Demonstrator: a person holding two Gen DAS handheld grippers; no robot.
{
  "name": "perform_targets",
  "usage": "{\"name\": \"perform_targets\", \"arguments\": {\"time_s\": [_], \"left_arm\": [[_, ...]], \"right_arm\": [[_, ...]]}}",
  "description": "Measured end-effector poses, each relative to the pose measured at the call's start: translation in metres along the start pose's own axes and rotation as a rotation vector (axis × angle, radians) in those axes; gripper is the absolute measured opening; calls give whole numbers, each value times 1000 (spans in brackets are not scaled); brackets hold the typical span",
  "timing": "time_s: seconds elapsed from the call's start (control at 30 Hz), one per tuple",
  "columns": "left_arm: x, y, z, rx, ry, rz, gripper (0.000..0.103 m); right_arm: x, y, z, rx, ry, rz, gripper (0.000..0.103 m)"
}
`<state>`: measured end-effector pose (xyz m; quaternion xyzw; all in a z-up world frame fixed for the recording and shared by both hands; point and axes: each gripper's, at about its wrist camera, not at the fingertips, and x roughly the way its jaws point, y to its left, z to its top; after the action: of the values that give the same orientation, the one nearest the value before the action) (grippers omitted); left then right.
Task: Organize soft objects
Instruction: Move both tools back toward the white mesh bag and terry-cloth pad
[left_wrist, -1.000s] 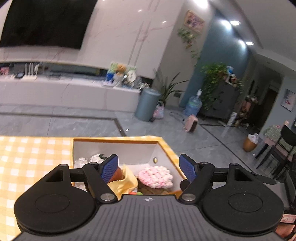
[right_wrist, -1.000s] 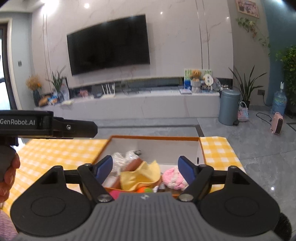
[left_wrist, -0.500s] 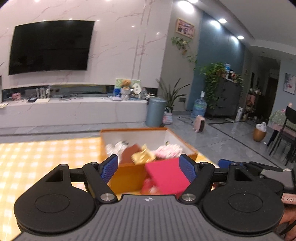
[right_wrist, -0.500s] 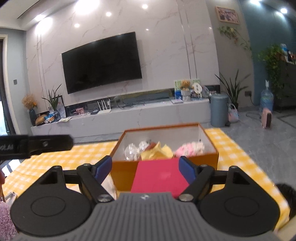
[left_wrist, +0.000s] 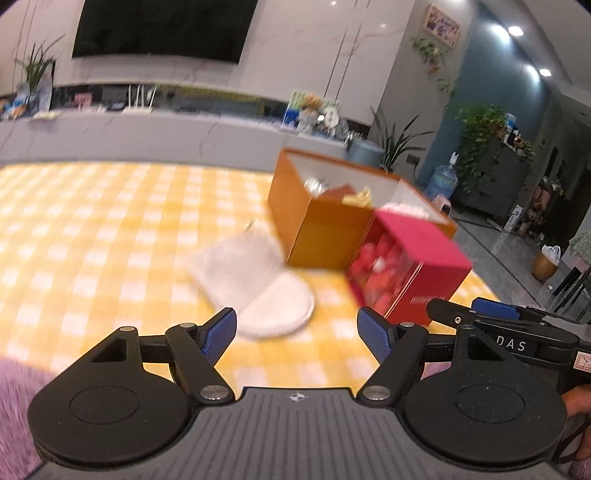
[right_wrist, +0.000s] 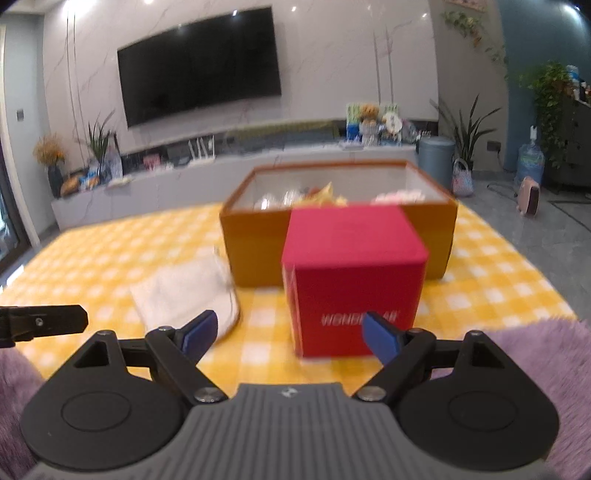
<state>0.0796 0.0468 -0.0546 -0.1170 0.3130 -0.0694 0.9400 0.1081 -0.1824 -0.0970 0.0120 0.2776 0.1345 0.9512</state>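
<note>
Approaching the loose items on the table appears to be the step in hand, with nothing yet picked up. The left gripper (left_wrist: 296, 329) is held spread wide, its blue pads (left_wrist: 220, 329) empty, and the right gripper (right_wrist: 290, 333) is likewise spread, its jaws having just been opening with nothing pressed between them. Purple fluffy fabric (right_wrist: 532, 354), possibly a sleeve, is seen at the edges of both views.

Just ahead of the left gripper, slightly left of its centre line, a white soft cloth pouch with a rounded end (left_wrist: 258, 284) lies flat on the yellow-and-white checked tablecloth (left_wrist: 92, 240). From the right gripper the same pouch (right_wrist: 188, 291) is seen ahead and to the left, near its left pad. Directly ahead of the right gripper stands a red cube-shaped box with pale lettering (right_wrist: 354, 280), closed on top, its front face close to the pads though not touched.

Behind the red box, and touching or nearly touching it, an open orange rectangular box (right_wrist: 255, 243) is seen, already holding a yellow cloth, a pink fluffy item and something shiny; details are blurred.

The next move is judged to call for one gripper to be lowered over the white pouch, the pads closed on its soft edge, and the pouch carried up and over the orange box's near wall.
</note>
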Motion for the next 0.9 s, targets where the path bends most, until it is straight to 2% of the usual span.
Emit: {"name": "perform_targets", "arguments": {"time_s": [0.1,0.33,0.57,0.67,0.77,0.83,0.9], "left_arm": [[3,11,-7,-28,33,-1,85],[8,21,-19,-65,59,-8,85],[17,20,-15,-62,92,8,84],[22,14,-7,-2,128,65,79],[22,14,6,65,122,62,78],[24,16,15,121,116,69,78],[31,19,23,194,120,89,78]], "right_arm": [[8,2,-6,-11,47,3,85],[18,10,-9,-30,70,13,84],[31,28,-6,-66,79,79,83],[37,41,-4,-115,78,127,80],[45,55,-1,-174,69,155,76],[54,62,5,-214,67,171,68],[64,68,11,-230,70,182,68]]}}
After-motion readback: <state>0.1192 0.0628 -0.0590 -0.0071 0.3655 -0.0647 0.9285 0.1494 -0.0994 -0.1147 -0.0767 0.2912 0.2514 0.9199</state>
